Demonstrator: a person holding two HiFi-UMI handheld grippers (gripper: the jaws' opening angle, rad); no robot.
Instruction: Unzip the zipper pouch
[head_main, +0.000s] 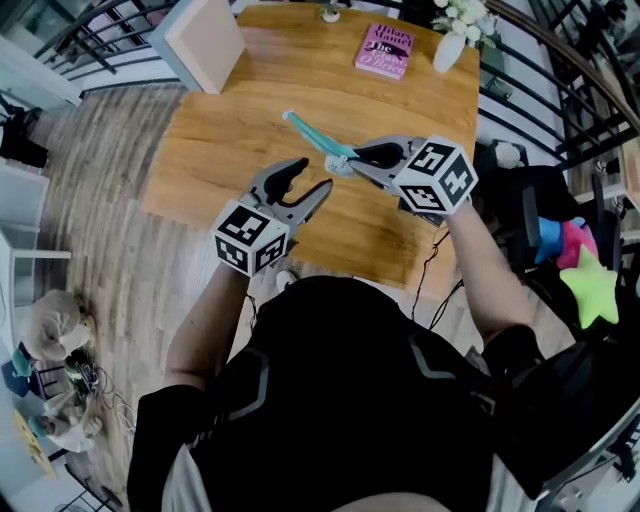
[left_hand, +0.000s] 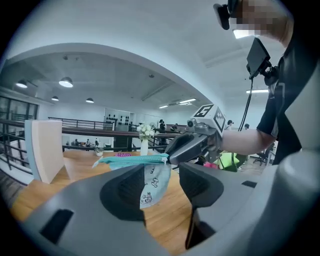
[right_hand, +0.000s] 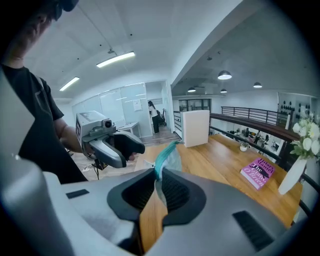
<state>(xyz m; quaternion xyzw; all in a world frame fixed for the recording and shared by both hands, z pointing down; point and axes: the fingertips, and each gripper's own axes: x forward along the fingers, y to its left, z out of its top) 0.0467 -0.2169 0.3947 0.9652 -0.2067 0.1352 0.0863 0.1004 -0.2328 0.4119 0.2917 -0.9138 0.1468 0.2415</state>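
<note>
A small pouch (head_main: 313, 139) with a teal zipper strip and a white printed body hangs in the air above the wooden table (head_main: 220, 150). My right gripper (head_main: 346, 166) is shut on its near end; in the right gripper view the pouch (right_hand: 167, 155) sticks up from between the closed jaws of that gripper (right_hand: 159, 176). My left gripper (head_main: 312, 183) stands open just below and left of the pouch. In the left gripper view the pouch (left_hand: 156, 181) hangs in the gap beyond the left gripper (left_hand: 162, 171) without either pad pressing on it. The right gripper (left_hand: 192, 145) holds its right end.
On the table's far side lie a pink book (head_main: 384, 50), a white vase with flowers (head_main: 452, 44) and a white upright panel (head_main: 205, 40). Black railings run round the table. A green star toy (head_main: 590, 285) sits at the right on a chair.
</note>
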